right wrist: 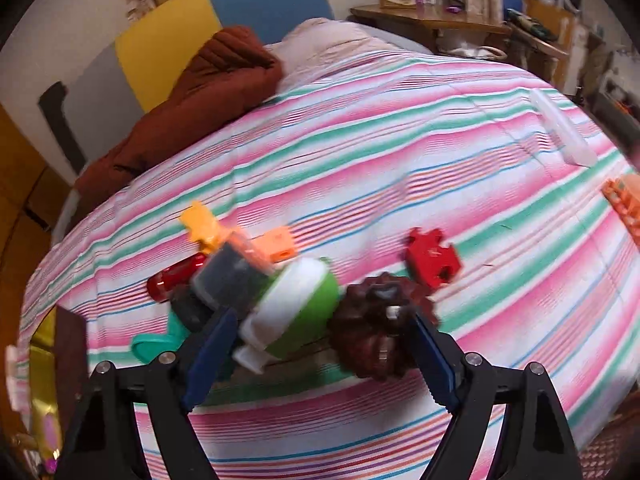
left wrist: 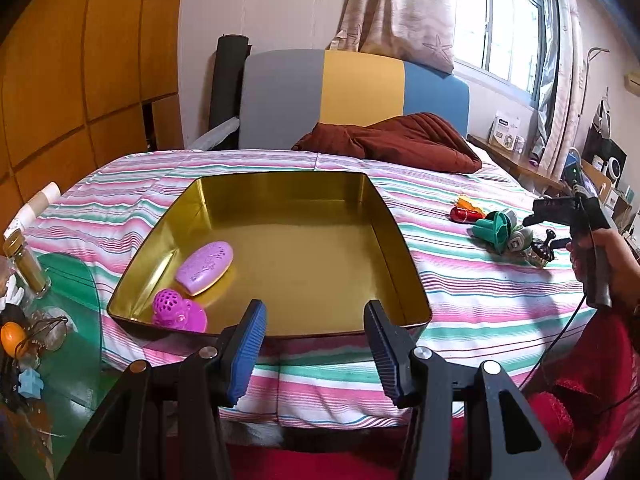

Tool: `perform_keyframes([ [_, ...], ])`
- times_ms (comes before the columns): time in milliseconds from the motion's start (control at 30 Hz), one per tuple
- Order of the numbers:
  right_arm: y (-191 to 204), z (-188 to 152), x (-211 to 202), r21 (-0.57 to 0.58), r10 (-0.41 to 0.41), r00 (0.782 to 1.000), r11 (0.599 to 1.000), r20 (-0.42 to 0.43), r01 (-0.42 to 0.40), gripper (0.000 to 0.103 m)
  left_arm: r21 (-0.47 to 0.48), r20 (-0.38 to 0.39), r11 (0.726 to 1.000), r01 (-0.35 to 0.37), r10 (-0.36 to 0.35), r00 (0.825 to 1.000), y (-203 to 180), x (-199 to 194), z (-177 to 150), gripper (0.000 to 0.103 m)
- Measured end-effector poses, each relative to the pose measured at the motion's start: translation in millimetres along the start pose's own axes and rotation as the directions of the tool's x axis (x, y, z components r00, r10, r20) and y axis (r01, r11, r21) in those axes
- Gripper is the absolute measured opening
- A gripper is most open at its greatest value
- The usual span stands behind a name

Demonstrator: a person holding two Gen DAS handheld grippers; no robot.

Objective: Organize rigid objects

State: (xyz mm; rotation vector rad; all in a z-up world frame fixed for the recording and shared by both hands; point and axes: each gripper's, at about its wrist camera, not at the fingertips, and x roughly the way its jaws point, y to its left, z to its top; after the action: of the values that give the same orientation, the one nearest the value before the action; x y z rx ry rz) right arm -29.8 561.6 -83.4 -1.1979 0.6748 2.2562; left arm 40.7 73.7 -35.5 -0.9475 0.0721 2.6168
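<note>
Over the striped bedspread [right wrist: 360, 128], my right gripper [right wrist: 320, 356] hangs spread wide around a green-and-white container [right wrist: 296, 312] and dark brown piece [right wrist: 372, 340]. My left gripper [left wrist: 316, 344] gapes empty before the gold tin [left wrist: 304, 248], which holds two purple items [left wrist: 205, 267].

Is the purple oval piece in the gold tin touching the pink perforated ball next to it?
Apart. The left wrist view shows a strip of gold tin floor between the purple oval piece and the pink perforated ball.
</note>
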Motion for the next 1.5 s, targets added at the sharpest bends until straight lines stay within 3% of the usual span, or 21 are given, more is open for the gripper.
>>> perform_keyframes([
  [33,-2.9,-0.2,2.0,0.010,-0.035,0.999,0.999,-0.006,0.035,0.087,-0.003,0.001,1.000,0.004,-0.004,1.000,-0.6,0.4,1.7,0.051],
  [200,-7.6,0.2,2.7,0.021,-0.034,0.999,0.999,-0.006,0.034,0.086,-0.013,0.026,1.000,0.010,-0.010,1.000,-4.3,-1.6,13.4,0.051],
  [300,3.9,-1.1,-3.0,-0.036,-0.015,1.000,0.999,0.022,0.016,0.065,-0.016,0.032,1.000,0.027,-0.026,0.999,-10.2,-1.5,18.6,0.051],
  [433,14.7,-3.4,-3.8,-0.087,-0.018,0.999,0.996,0.029,0.021,0.056,0.007,0.039,0.999,0.039,-0.039,0.998,-22.3,-1.9,21.8,0.051],
  [633,9.5,-3.7,-4.4,-0.063,0.011,1.000,0.998,0.028,-0.009,0.038,0.045,0.046,0.997,0.062,-0.064,0.997,-40.8,-2.6,27.6,0.051],
  [967,3.5,-2.5,-2.5,-0.028,0.046,0.999,0.999,0.019,-0.046,0.039,0.076,0.039,0.990,0.116,-0.119,0.992,-66.6,4.2,39.8,0.051],
  [1100,5.5,-2.6,-1.8,-0.034,0.036,0.999,0.999,0.017,-0.036,0.051,0.092,0.032,0.987,0.135,-0.139,0.990,-79.6,6.3,41.8,0.051],
  [1167,6.3,-3.6,-0.8,-0.042,0.021,1.000,0.999,0.014,-0.020,0.052,0.105,0.033,0.984,0.143,-0.147,0.989,-86.0,7.2,42.8,0.051],
  [1267,9.0,-3.6,-1.7,-0.062,0.017,1.000,0.998,0.019,-0.015,0.036,0.116,0.024,0.981,0.156,-0.160,0.987,-94.3,10.6,45.0,0.051],
  [1500,-6.5,-0.5,-3.7,0.022,0.094,0.995,0.995,0.020,-0.094,0.024,0.130,0.017,0.973,0.189,-0.192,0.981,-112.0,17.9,53.5,0.051],
])
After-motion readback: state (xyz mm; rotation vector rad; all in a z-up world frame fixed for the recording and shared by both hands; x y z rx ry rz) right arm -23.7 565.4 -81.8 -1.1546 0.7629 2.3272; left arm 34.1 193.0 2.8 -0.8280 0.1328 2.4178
